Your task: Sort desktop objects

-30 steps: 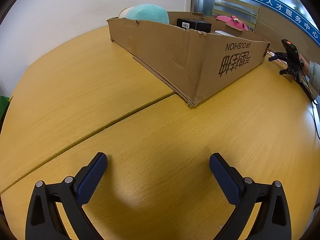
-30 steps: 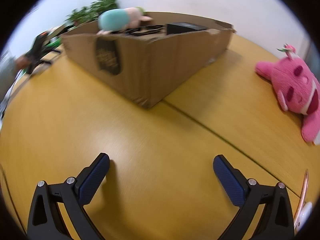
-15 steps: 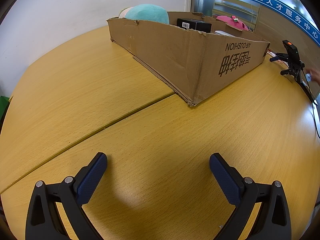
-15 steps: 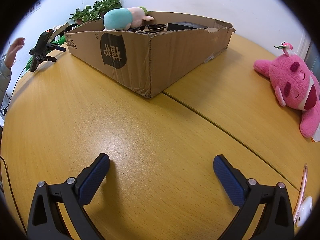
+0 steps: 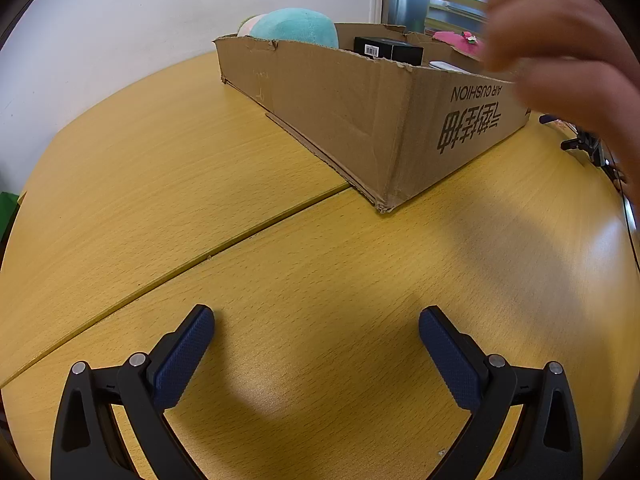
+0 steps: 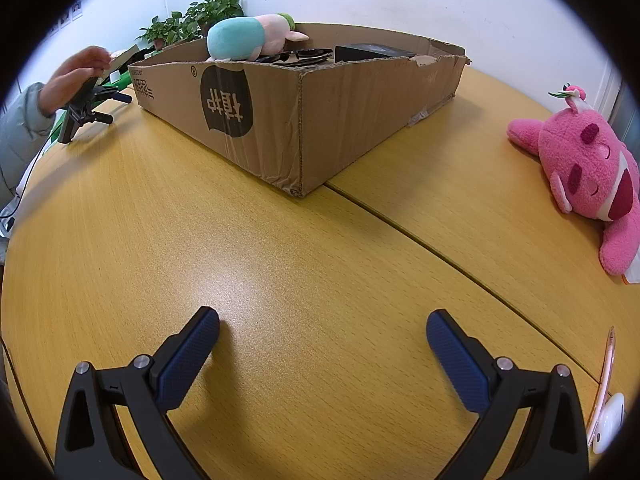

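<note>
While our left gripper rests on the tabletop, jaws wide and empty, the cardboard box already holds a teal plush and a black box; a blurred hand crosses close to the lens. From our right gripper, jaws likewise wide and empty, the pink plush lies unsorted right of the box, path clear; a hand touches a small tripod.

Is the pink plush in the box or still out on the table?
Out. The pink plush lies on the table, right of the cardboard box, apart from it.
</note>
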`<action>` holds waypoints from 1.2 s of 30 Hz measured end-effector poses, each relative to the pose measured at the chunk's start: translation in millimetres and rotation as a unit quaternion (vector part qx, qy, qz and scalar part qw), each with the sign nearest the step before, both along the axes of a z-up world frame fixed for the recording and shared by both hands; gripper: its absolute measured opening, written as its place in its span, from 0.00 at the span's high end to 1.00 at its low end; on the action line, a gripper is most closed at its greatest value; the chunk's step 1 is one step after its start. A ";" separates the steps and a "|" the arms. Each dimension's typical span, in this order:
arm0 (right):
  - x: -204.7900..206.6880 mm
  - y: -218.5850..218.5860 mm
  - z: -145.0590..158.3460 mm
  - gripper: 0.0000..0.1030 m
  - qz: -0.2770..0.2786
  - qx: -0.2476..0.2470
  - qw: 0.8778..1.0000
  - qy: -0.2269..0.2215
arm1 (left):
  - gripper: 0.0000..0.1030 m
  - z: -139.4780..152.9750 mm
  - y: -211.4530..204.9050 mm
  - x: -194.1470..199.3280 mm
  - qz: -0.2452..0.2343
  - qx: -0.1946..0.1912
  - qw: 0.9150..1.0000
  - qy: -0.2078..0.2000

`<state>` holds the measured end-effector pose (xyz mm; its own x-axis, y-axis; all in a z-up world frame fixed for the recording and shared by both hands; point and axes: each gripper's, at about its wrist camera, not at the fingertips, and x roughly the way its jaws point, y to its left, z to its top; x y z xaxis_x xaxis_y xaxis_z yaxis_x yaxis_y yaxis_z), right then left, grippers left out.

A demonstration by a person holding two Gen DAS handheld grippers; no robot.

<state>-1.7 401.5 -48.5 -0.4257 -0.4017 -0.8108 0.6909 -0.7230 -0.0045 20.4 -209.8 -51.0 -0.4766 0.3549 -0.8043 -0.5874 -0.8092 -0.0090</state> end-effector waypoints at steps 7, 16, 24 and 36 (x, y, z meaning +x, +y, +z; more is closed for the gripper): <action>-0.5 0.0 0.1 0.00 0.000 0.000 1.000 0.000 | 0.00 0.1 0.0 0.0 0.003 0.000 1.000 0.000; 0.3 1.3 0.0 0.00 0.001 0.000 1.000 0.000 | 0.00 0.1 0.1 -0.1 0.004 0.000 1.000 0.000; 1.6 1.7 -0.4 0.00 0.001 0.000 1.000 0.000 | 0.00 -0.2 1.1 -1.4 0.004 -0.001 1.000 0.000; -0.4 2.5 -0.2 0.00 0.002 0.000 1.000 0.000 | 0.00 -0.7 1.5 -0.8 0.006 -0.001 1.000 0.000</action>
